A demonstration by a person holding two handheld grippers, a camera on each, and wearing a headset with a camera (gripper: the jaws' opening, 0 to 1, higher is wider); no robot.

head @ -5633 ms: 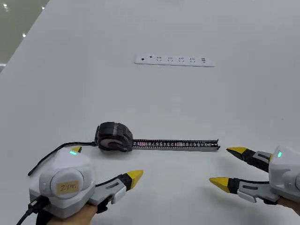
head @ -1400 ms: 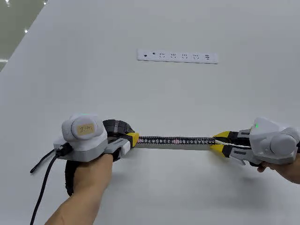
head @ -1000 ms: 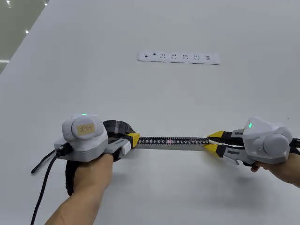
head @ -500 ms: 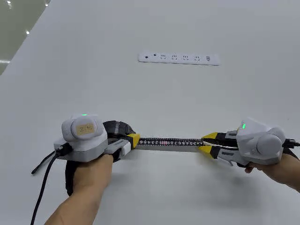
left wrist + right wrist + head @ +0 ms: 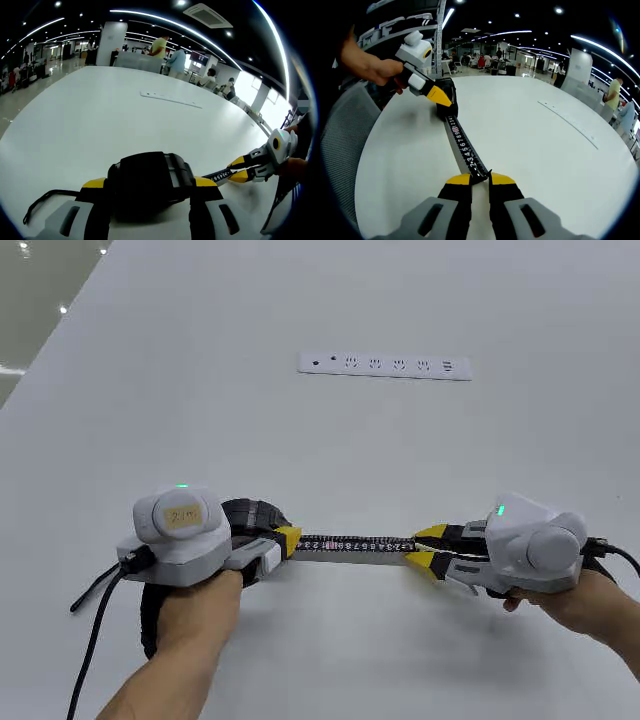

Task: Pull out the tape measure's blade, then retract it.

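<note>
Black tape measure [image 5: 252, 516] clamped in left gripper [image 5: 150, 182]; right gripper [image 5: 475, 178] pinches blade [image 5: 462, 145], far from table [image 5: 350, 440] edges.

I find the head view looking forward and down from the near side of the table [image 5: 300, 440], with the left gripper [image 5: 272, 540] and right gripper [image 5: 425, 546] in frame. The left gripper view sits close behind the tape measure case [image 5: 150, 182] and faces right along the blade [image 5: 216, 175]. The right gripper view faces left along it. All three share the blade and the far power strip [image 5: 384, 365].

Tape measure case [image 5: 150, 182] black; blade [image 5: 465, 147] black with white numerals, perhaps some red.
</note>
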